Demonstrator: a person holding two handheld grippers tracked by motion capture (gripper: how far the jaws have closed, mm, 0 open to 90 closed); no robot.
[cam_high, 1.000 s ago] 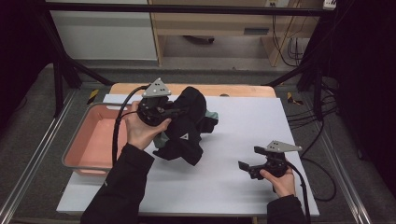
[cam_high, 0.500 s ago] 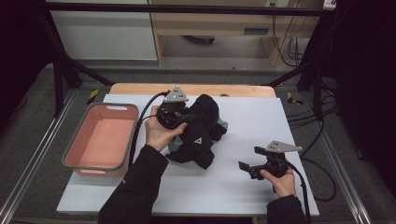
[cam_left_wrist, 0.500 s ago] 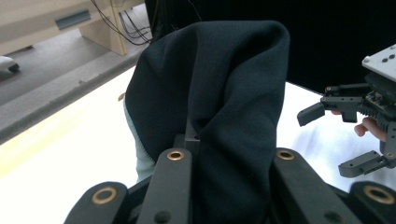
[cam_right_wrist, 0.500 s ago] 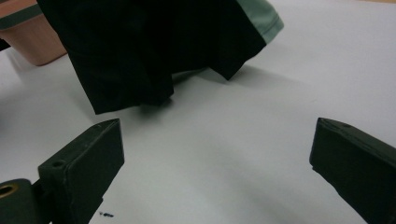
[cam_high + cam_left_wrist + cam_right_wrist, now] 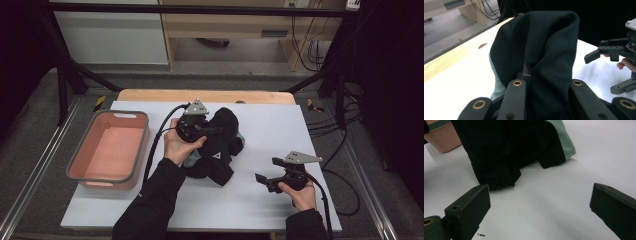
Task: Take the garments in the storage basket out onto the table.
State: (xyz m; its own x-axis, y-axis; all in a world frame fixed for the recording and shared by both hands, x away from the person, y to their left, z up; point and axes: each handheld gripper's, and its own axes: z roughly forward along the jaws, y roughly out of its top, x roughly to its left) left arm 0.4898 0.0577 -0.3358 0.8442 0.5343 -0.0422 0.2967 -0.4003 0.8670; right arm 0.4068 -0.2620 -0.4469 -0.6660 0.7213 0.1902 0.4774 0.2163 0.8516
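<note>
- While the black garment (image 5: 217, 147) is bunched up near the middle of the white counter (image 5: 280, 130), a fold of it is pinched in the left tongs (image 5: 202, 131), with dark cloth draped right over the jaws in the left gripper view (image 5: 541, 57).
- Probably the best bet: the pinch is kept firm and the fold is lifted slowly, so the rest of the fabric peels off the counter instead of getting dragged as a lump.
- A pale green lining (image 5: 564, 141) is seen at the garment's edge, so layers could easily get caught together; worth watching.
- The right tongs (image 5: 264, 176) are spread wide and empty, low over the counter, well apart from the garment, and could be brought in to grab a second corner.
- A pink bin (image 5: 107, 150) is sat at the counter's left, near the garment but not touching it, open and with nothing in the way.
- Cables trailing from both grippers could snag the cloth.
</note>
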